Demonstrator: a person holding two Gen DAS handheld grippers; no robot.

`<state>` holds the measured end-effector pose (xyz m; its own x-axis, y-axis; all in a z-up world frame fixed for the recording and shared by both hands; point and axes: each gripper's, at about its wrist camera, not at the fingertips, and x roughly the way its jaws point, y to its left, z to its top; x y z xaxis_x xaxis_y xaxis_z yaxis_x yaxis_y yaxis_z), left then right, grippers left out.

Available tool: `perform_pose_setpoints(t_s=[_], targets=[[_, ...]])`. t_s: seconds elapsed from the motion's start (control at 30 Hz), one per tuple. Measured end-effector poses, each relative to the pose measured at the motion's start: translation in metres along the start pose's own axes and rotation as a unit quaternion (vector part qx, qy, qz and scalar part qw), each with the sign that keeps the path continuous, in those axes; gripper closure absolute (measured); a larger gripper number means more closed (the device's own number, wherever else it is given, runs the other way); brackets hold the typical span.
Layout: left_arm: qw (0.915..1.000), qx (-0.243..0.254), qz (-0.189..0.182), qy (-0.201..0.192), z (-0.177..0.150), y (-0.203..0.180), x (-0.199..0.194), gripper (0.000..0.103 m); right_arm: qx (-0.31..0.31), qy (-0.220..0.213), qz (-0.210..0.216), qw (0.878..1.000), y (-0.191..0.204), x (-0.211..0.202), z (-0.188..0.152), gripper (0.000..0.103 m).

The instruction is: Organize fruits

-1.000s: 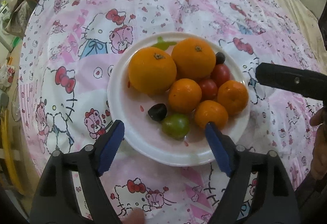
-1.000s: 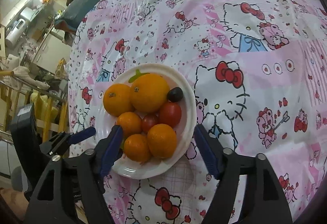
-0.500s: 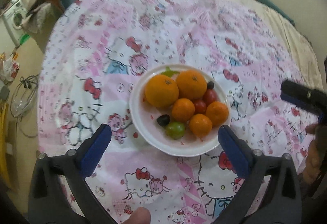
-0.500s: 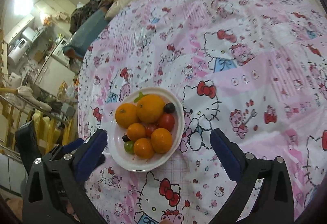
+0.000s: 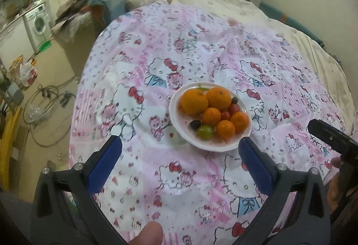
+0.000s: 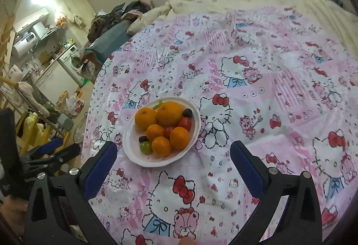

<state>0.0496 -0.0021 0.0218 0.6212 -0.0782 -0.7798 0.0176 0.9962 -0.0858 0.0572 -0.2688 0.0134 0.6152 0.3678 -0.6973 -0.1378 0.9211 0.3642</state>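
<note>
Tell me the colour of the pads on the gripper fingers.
Blue pads on black fingers, clearest in the right wrist view.

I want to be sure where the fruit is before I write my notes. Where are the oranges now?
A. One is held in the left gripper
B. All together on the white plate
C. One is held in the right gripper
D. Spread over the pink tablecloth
B: every orange lies on the white plate with the small tomatoes and the green grape, while the left gripper and the right gripper are both open with nothing between their fingers.
</note>
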Motion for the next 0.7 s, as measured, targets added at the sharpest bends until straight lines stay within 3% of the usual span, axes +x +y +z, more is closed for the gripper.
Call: perform_pose_setpoints(t_s=[0.13,0.4,0.6,0.7], targets=[[0.9997,-0.023,0.01,-0.005,-0.013,0.007,-0.005,0.0,-0.005,-0.008,-0.014,1.0,0.009,-0.002,-0.017,0.0],[0.9979,0.007,0.048,-0.043,-0.009,-0.004,-0.004,0.0,-0.054,-0.038,-0.05,0.997,0.032,0.01,-0.028,0.0],[0.9991,-0.013,0.025,-0.031,-0.006,0.0,0.0,0.0,-0.051,-0.036,-0.059,0.996,0.03,0.02,-0.026,0.0],[0.9989,-0.002,0.03,-0.037,-0.007,-0.004,-0.002,0.0,-0.046,-0.029,-0.056,0.997,0.028,0.021,-0.027,0.0]])
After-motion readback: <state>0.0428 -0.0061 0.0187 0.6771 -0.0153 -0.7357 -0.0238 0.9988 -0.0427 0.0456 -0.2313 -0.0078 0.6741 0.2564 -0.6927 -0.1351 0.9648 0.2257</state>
